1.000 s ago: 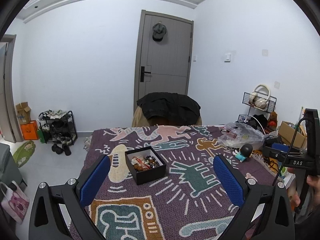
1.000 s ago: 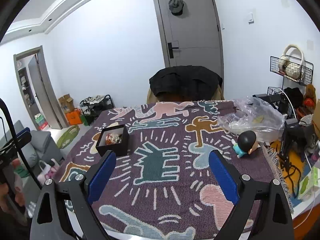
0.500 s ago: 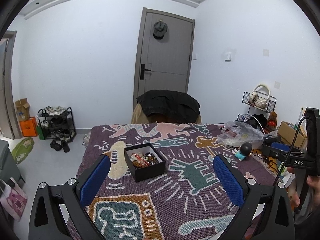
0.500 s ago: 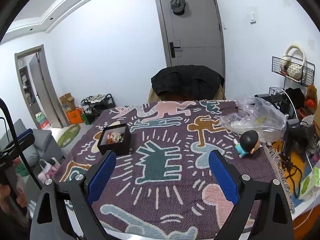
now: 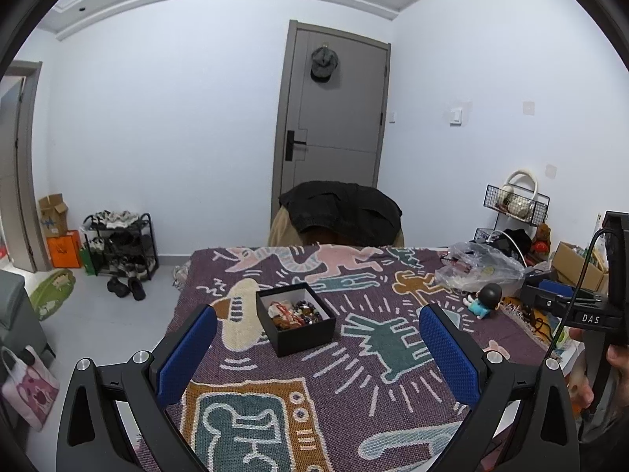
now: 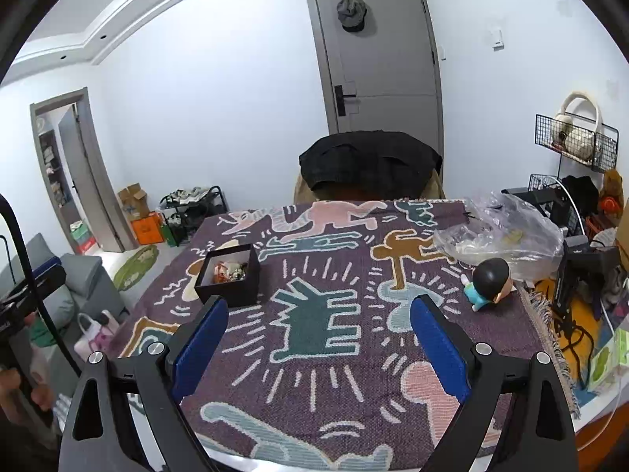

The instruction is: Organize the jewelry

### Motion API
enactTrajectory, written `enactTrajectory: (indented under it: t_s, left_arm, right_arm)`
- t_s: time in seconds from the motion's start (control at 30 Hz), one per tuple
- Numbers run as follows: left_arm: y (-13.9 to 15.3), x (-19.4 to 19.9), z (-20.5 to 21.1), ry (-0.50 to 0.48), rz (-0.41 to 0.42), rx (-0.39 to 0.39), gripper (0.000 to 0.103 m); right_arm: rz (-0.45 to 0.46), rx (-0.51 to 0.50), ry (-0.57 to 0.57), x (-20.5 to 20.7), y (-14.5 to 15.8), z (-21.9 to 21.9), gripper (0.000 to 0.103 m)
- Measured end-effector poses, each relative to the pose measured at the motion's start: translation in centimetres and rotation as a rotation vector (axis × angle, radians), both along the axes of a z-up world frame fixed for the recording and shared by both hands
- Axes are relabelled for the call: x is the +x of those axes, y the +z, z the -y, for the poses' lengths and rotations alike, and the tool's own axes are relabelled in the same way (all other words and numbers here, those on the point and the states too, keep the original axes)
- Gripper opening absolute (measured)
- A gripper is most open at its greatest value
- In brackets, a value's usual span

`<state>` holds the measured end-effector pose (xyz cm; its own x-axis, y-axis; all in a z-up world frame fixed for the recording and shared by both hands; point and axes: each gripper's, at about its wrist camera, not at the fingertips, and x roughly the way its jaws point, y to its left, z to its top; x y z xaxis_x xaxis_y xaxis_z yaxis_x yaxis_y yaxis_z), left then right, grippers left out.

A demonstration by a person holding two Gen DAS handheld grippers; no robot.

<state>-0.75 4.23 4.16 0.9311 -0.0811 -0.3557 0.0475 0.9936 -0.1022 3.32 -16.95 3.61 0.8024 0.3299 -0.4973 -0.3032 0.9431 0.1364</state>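
Left wrist view: showed the left gripper (image 5: 317,348) held above the near end of a patterned blanket (image 5: 354,393), blue pads (image 5: 188,354) spread wide, nothing between them. Found the black box (image 5: 295,318) resting on the blanket just beyond the pads, lid off, holding a tangle of jewelry (image 5: 297,312) in red, brown and dark beads. Caught a small toy figure (image 5: 484,301) with a dark round head lying well to the right of the box, and a crumpled clear plastic bag (image 5: 479,267) just behind that figure. Glimpsed, at the right edge, a hand (image 5: 619,362) on the other black tool.

Right wrist view: showed the right gripper (image 6: 318,338) likewise parted and empty, hovering over the blanket (image 6: 326,373) well to the right of the box (image 6: 228,275). Placed the box beyond and just left of the left pad (image 6: 200,348), jewelry (image 6: 228,271) visible inside. Placed the toy figure (image 6: 489,281) far right of the box, touching the plastic bag (image 6: 507,236). Left individual pieces in the box too small to tell apart.
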Motion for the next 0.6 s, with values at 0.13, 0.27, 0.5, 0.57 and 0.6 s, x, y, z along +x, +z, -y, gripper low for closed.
enactTrajectory:
  t_s: [0.13,0.27,0.5,0.57,0.6]
  left_arm:
    - [0.14,-0.34,0.16,-0.009,0.011,0.007,0.103]
    - [0.28,-0.44,-0.11,0.011,0.02,0.003,0.103]
    - [0.26,-0.55,-0.28,0.032,0.02,0.012,0.103]
    - [0.29,-0.58,-0.3,0.032,0.02,0.012,0.103]
    - [0.28,-0.56,-0.27,0.032,0.021,0.014,0.103]
  right_arm:
    - [0.003,-0.002,0.0,-0.08,0.12,-0.13,0.094]
    - [-0.002,-0.005,-0.002,-0.01,0.09,-0.2,0.094]
    - [-0.009,-0.001,-0.004,0.2,0.04,-0.14,0.094]
    - [-0.009,0.001,-0.004,0.21,0.05,-0.12,0.094]
    - [-0.008,0.0,-0.004,0.21,0.05,-0.13,0.094]
